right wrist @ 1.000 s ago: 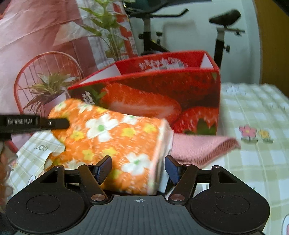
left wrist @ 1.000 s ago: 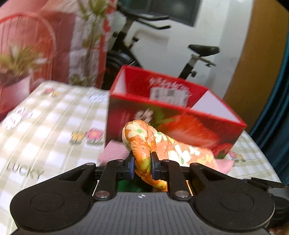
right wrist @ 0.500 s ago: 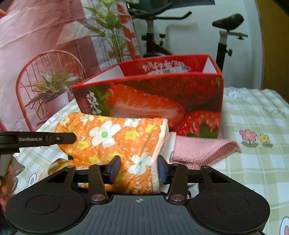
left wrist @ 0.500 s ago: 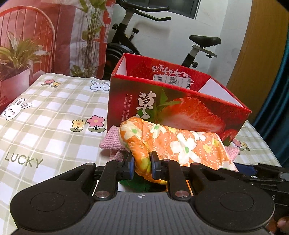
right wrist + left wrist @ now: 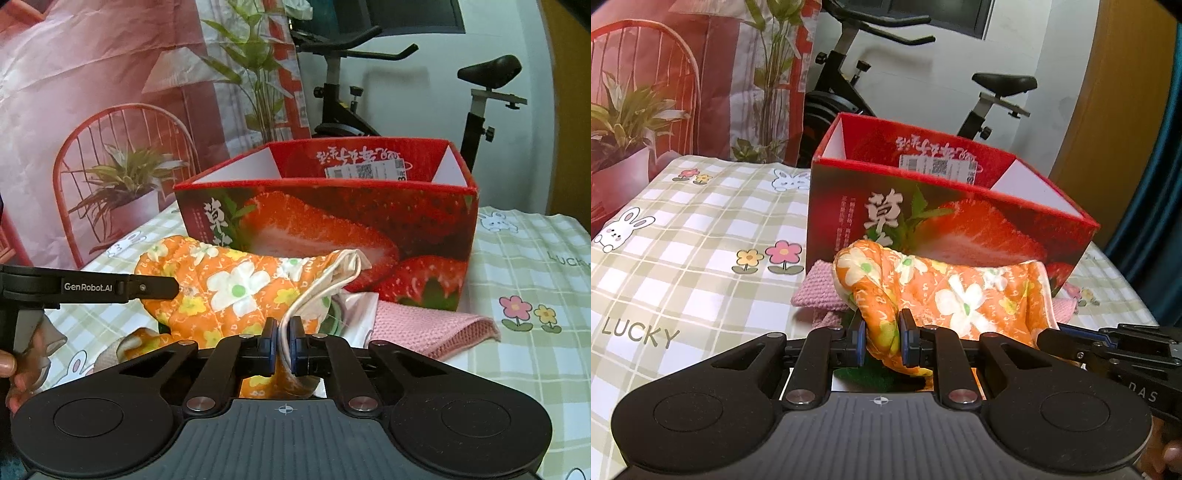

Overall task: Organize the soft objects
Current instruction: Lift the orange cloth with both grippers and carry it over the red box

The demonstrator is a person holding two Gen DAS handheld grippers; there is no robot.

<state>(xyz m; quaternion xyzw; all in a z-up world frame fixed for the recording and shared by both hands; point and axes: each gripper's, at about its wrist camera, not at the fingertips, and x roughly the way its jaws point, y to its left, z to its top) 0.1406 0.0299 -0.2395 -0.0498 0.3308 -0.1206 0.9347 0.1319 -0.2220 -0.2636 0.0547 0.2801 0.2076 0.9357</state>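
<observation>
Left wrist view: the left tool [image 5: 881, 343] is nearly closed, pads pinching a bunched fold of the orange floral cloth [image 5: 945, 291], which hangs just in front of the strawberry box [image 5: 945, 221]. The box's near wall rises right behind the cloth, its top open. Plenty of bare checked worktop [image 5: 683, 266] to the left; a pink knit cloth [image 5: 820, 284] lies at the box's foot. The right tool [image 5: 1071, 343] comes in from the right edge, level with the cloth's hem.

Right wrist view: the right tool [image 5: 282, 343] has just been closing and now clamps the cloth's [image 5: 236, 291] white-trimmed hem. The left tool [image 5: 162, 288] reaches in from the left, touching the cloth's far end. Open worktop [image 5: 535, 280] right of the box [image 5: 332, 229]; the pink cloth [image 5: 428, 328] lies beneath.
</observation>
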